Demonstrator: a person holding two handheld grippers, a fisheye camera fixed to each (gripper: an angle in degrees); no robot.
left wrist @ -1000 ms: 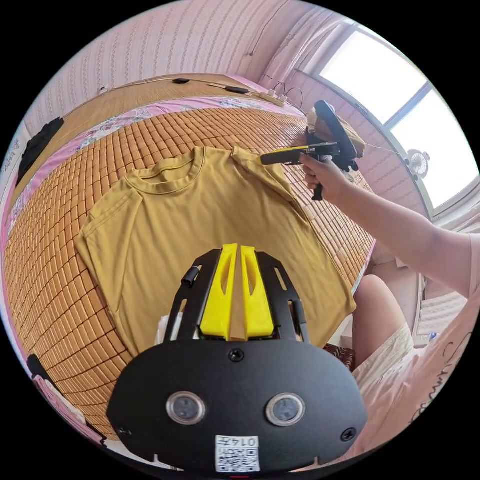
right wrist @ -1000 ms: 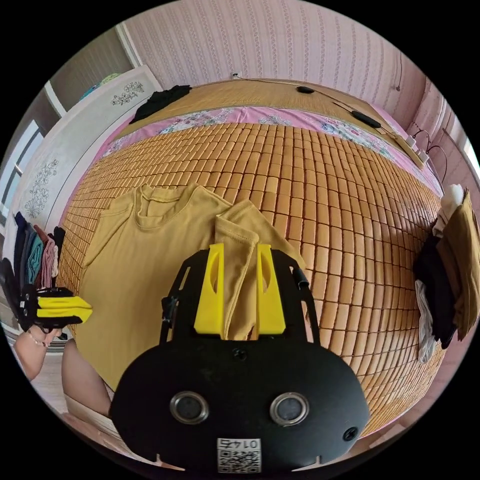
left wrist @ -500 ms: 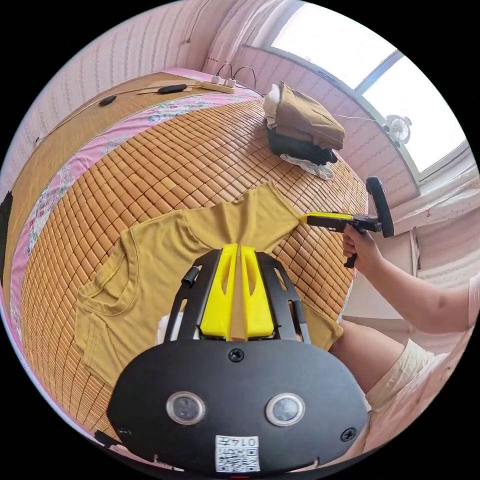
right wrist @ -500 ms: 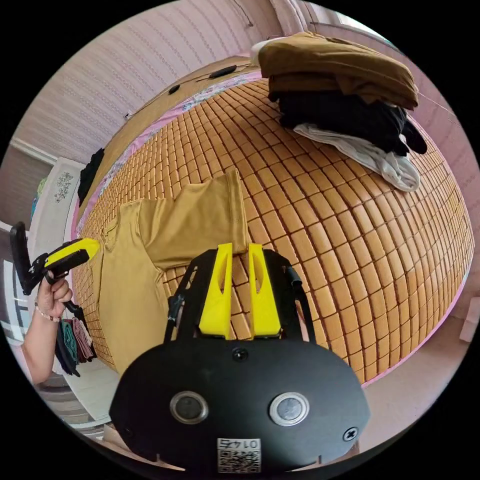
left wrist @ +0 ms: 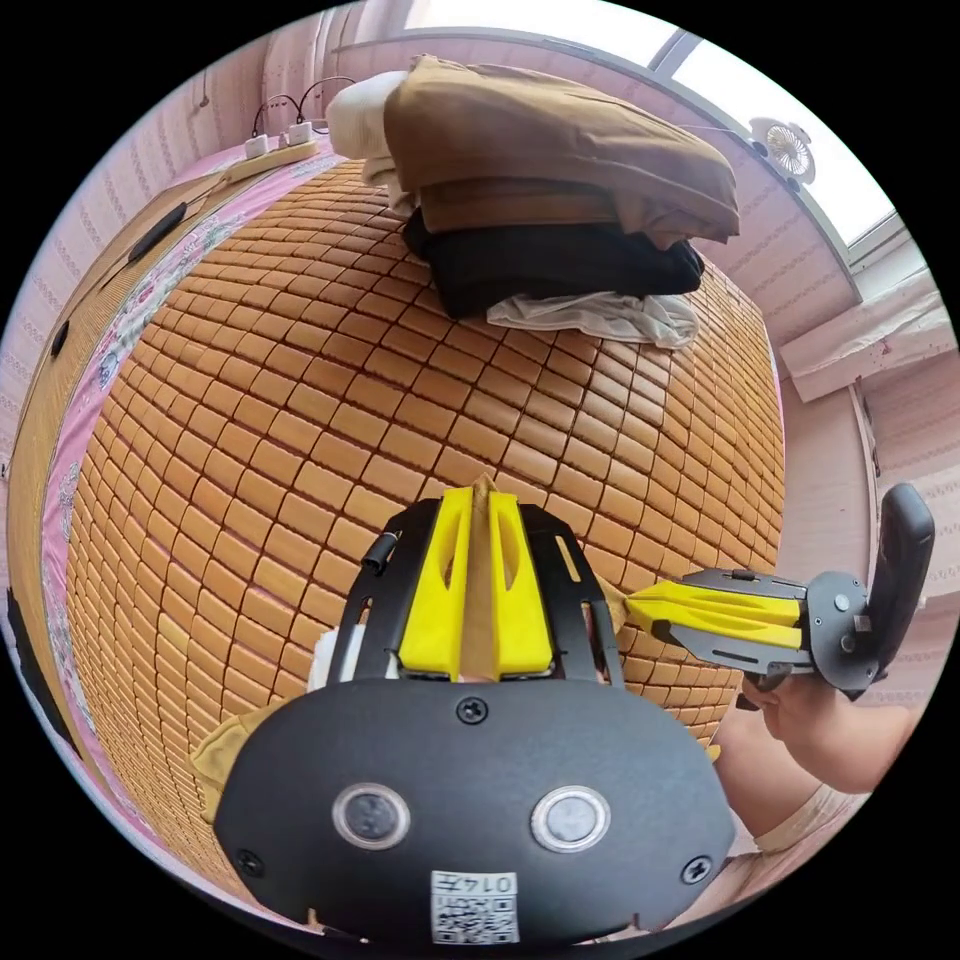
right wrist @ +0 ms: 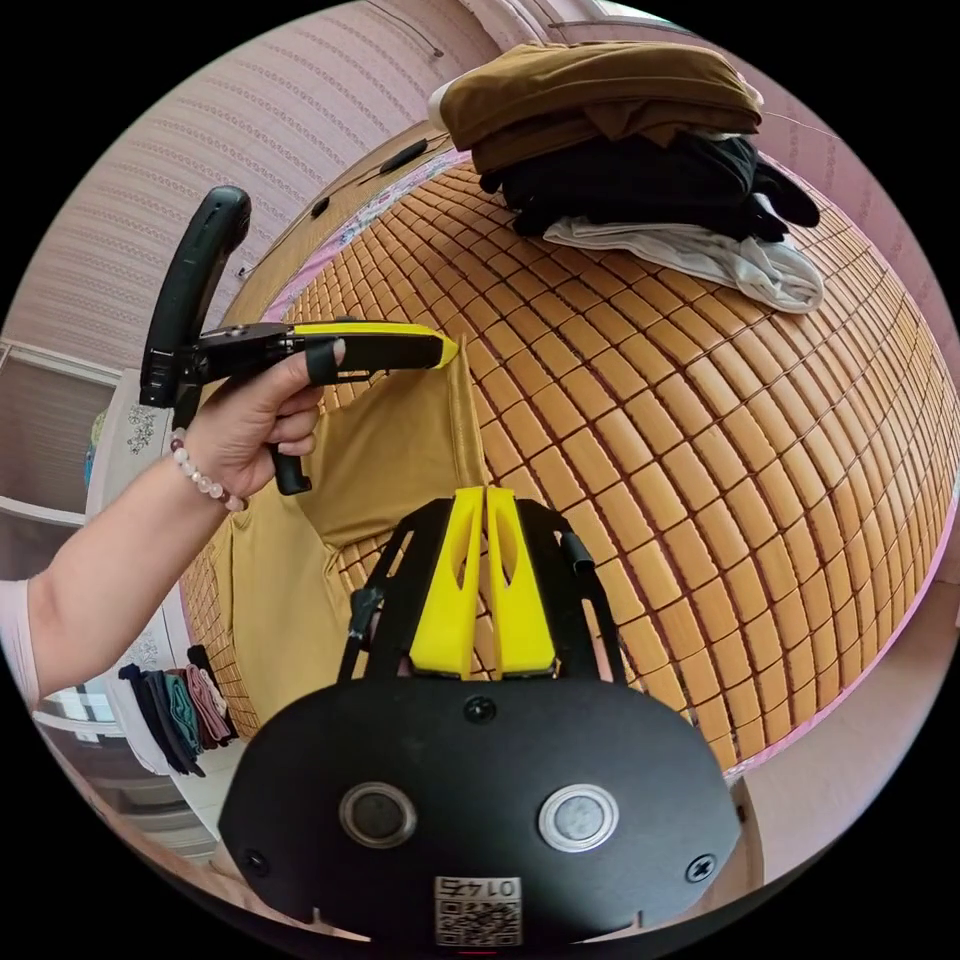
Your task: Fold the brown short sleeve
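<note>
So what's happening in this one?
A person is folding a mustard-brown T-shirt on a bamboo mat with two tools. The left hand-held gripper is shut on a fold of the shirt, and the right hand-held gripper pinches the same edge. A pile of folded clothes sits further along the mat.

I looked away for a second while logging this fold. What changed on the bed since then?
The right gripper carried the shirt's sleeve off the body toward the folded pile; the left gripper swung across with its pinch until the two met. Both stayed shut on the shirt. The pile stayed put.
</note>
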